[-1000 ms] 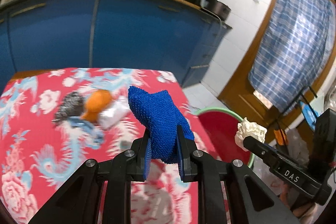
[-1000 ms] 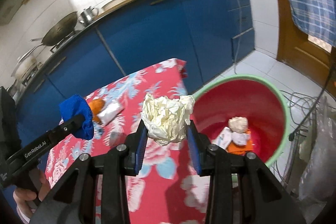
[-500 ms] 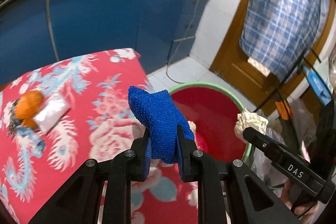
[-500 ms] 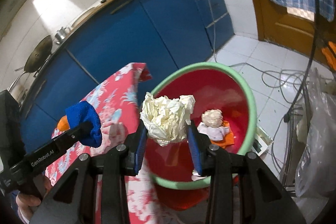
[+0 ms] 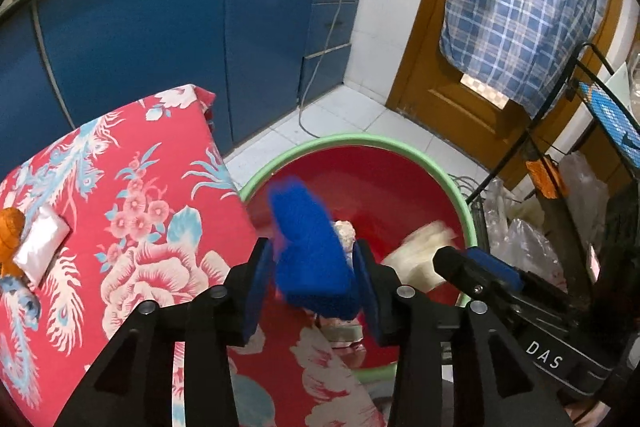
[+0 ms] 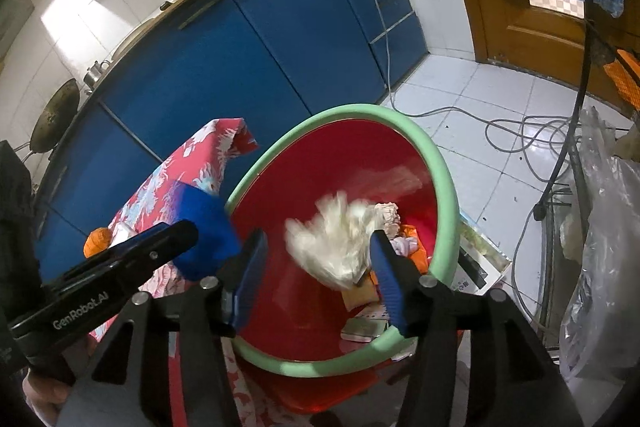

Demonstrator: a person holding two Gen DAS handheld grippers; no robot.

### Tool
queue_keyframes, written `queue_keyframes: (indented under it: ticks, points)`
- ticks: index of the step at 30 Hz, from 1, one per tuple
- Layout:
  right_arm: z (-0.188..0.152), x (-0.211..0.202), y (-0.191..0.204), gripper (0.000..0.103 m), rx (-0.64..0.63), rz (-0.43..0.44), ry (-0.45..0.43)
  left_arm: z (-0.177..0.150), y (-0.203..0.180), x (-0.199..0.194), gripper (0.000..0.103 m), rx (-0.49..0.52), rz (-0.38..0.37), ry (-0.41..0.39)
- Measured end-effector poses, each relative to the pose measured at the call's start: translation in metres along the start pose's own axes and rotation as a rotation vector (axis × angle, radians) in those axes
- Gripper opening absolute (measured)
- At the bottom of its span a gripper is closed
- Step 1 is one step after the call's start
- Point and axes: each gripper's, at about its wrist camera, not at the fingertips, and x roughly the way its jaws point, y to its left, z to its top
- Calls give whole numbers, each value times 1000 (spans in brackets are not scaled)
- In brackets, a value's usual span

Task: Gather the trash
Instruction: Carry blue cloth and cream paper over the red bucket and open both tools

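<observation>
My left gripper hangs over the near edge of the red bin with the green rim. Its jaws are opening, and the blue knitted cloth is blurred between the pads, slipping free. My right gripper is over the same bin. Its jaws are opening too, and the crumpled cream paper is blurred and loose between them. Several scraps lie at the bin's bottom. On the red floral table remain an orange piece and a white packet.
Blue kitchen cabinets stand behind the table and bin. A cable trails across the white floor tiles. A black wire rack with plastic bags stands right of the bin. Behind it is a wooden door with a checked cloth.
Both grippers have swung from above the table to above the red bin. Both pairs of jaws have widened, and the blue cloth and the paper ball are dropping out.
</observation>
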Motion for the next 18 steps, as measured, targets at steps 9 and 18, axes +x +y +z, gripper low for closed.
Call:
queue_keyframes:
  ticks: [9, 18]
  points:
    - [1, -7, 0, 58, 23, -9, -4, -2, 13, -9, 44, -30, 15, -15]
    - [-2, -32, 29, 62, -25, 2, -37, -9, 49, -40, 44, -73, 61, -66]
